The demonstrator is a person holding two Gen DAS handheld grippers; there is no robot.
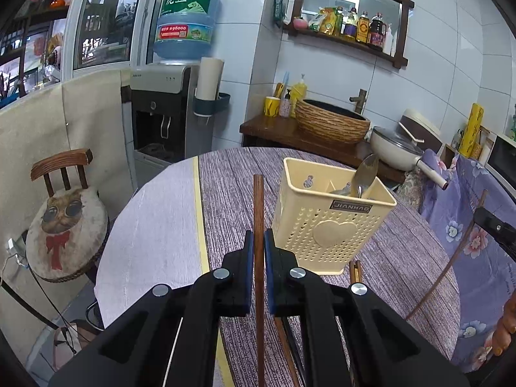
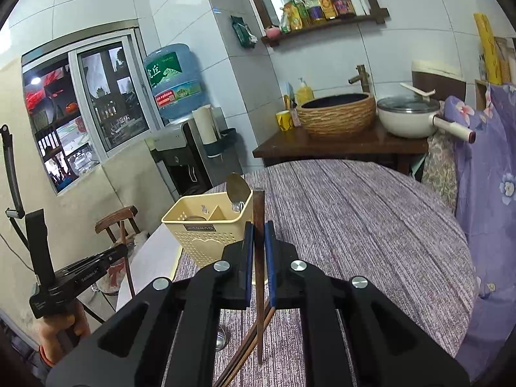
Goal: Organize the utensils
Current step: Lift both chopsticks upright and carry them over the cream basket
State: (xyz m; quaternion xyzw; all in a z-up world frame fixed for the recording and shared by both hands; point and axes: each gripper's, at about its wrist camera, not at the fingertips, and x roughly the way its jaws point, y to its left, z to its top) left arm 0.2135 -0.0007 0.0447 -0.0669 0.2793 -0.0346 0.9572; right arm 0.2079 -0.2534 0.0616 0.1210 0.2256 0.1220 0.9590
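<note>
My left gripper (image 1: 258, 237) is shut on a brown wooden chopstick (image 1: 258, 206) that stands upright between the blue pads, above the table and just left of the cream utensil holder (image 1: 332, 225). Metal spoons (image 1: 366, 171) stand in the holder's right compartment. My right gripper (image 2: 259, 230) is shut on another wooden chopstick (image 2: 258, 204), just right of the utensil holder (image 2: 206, 232), where a spoon (image 2: 238, 188) sticks up. More chopsticks (image 2: 251, 342) and a spoon (image 2: 222, 338) lie on the cloth beneath the right gripper. The other gripper (image 2: 80, 274), held by a hand, shows at the left of the right wrist view.
The round table (image 1: 225, 193) carries a purple striped cloth, with a bare pale strip at its left. A chair with an owl cushion (image 1: 64, 225) stands left of it. Behind are a water dispenser (image 1: 171, 109), a wooden stand with a woven basin (image 1: 332, 122) and a white pan (image 1: 396, 148).
</note>
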